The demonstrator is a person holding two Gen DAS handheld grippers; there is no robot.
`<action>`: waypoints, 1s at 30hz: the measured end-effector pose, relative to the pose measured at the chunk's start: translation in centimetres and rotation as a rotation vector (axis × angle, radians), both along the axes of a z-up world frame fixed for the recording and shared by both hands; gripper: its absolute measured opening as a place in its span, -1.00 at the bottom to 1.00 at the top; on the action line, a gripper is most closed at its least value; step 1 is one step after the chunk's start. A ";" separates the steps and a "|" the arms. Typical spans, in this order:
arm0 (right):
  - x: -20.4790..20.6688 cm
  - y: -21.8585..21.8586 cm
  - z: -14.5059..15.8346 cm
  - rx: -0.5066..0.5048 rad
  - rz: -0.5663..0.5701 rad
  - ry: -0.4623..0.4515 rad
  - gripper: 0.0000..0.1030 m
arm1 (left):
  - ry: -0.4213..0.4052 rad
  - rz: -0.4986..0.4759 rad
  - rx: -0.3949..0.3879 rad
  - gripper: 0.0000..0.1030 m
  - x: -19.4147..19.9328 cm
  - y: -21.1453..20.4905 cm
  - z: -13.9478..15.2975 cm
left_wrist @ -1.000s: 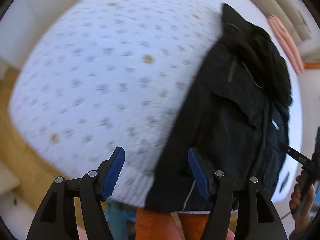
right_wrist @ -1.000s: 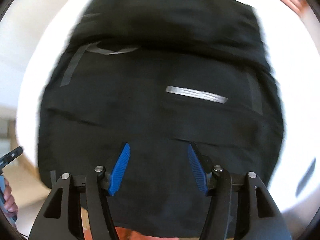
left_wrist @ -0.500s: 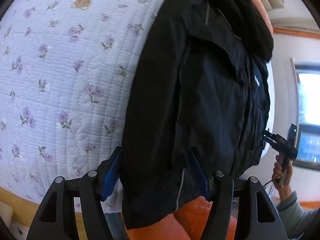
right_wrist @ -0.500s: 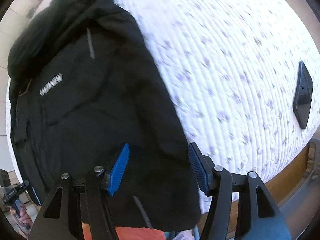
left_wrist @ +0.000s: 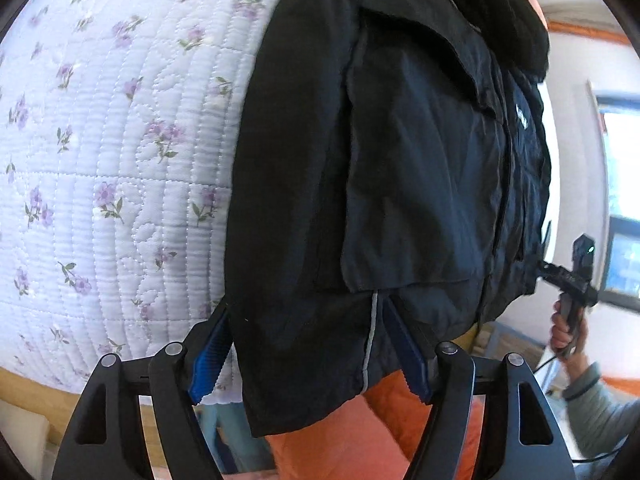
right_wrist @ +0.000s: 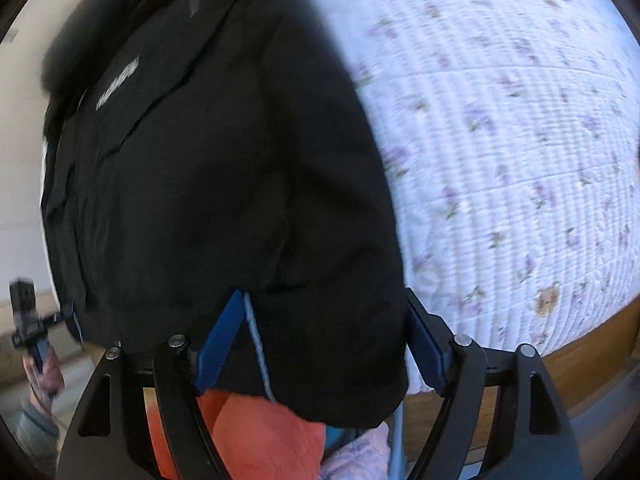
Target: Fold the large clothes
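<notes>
I had the left gripper (left_wrist: 308, 354) and right gripper (right_wrist: 322, 346) straddling the jacket's (left_wrist: 400, 168) hem corners at the bed (left_wrist: 120, 152) edge, jaws opening, nothing pinched yet. Next I judged both needed to close on the hem to start folding

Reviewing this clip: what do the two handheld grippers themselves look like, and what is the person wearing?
Both the left gripper and the right gripper have black angular finger frames with triangular cut-outs, silver pivot bolts and ribbed blue pads. Seen from the other wrist, each has a black handle with a camera block; a dark cable trails from one. A grey-green sleeve shows at the wrist.
</notes>
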State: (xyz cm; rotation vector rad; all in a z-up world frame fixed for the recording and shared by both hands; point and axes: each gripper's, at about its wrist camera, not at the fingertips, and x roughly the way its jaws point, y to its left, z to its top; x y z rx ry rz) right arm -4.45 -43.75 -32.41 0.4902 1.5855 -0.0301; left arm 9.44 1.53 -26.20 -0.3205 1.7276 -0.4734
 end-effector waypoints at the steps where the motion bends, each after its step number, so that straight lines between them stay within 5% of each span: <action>1: -0.1 0.6 0.1 -0.015 0.033 0.002 0.38 | -0.009 -0.011 0.015 0.30 -0.1 -0.2 0.1; 3: -0.1 1.5 0.4 -0.045 0.081 -0.001 -0.16 | -0.011 -0.011 0.012 -0.11 -0.1 -0.7 0.4; 4: 0.1 1.9 0.8 -0.042 0.090 -0.007 -0.64 | -0.014 -0.003 0.007 -0.67 -0.1 -0.7 0.6; 5: 0.3 2.1 1.0 -0.037 0.090 -0.011 -0.69 | -0.020 0.004 0.002 -0.80 0.0 -0.9 0.9; 9: 1.4 3.4 3.8 -0.066 0.136 -0.044 -0.73 | -0.068 -0.001 0.013 -0.84 0.6 -1.4 3.3; 17: 5.9 0.9 12.2 -0.002 0.097 -0.200 -0.74 | -0.253 0.154 -0.114 -0.84 7.5 -1.0 12.4; 24: 15.7 -4.7 18.2 0.051 0.025 -0.421 -0.74 | -0.498 0.221 -0.137 -0.83 18.4 -2.4 18.7; 30: 26.9 -5.5 18.6 0.022 0.004 -0.513 -0.72 | -0.626 0.300 -0.109 -0.81 28.5 -5.0 19.3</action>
